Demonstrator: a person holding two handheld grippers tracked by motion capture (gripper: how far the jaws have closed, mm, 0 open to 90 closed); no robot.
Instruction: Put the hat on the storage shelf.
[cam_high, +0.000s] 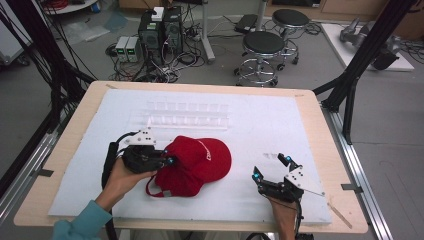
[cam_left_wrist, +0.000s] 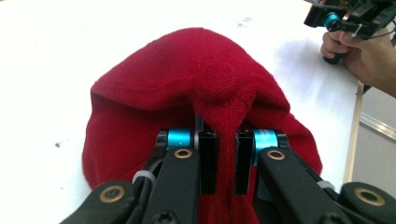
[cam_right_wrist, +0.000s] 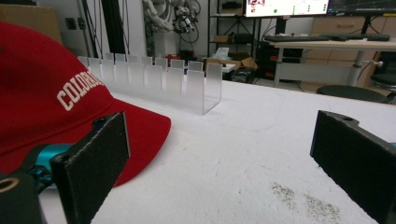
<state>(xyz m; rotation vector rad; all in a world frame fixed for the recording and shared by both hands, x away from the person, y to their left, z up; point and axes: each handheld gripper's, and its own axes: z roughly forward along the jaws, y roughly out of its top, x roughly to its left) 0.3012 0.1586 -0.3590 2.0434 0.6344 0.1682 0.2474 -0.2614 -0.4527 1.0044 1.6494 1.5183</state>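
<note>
Wooden desk (cam_high: 310, 107) w/ white sheet (cam_high: 260, 125) over most of top. On sheet: red cap (cam_high: 200, 162) near front-left centre, clear slotted rack (cam_high: 187, 114) behind it toward far edge, apart from cap.

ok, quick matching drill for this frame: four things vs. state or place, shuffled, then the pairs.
Things:
1. left tongs
2. right tongs
3. red cap
4. clear slotted rack

States or places:
A. standing on the white sheet beyond the cap
B. open, holding nothing
C. shut on a fold of red fabric
D. lying on the white sheet, pinched at one side

Pairs: 1-C, 2-B, 3-D, 4-A
</note>
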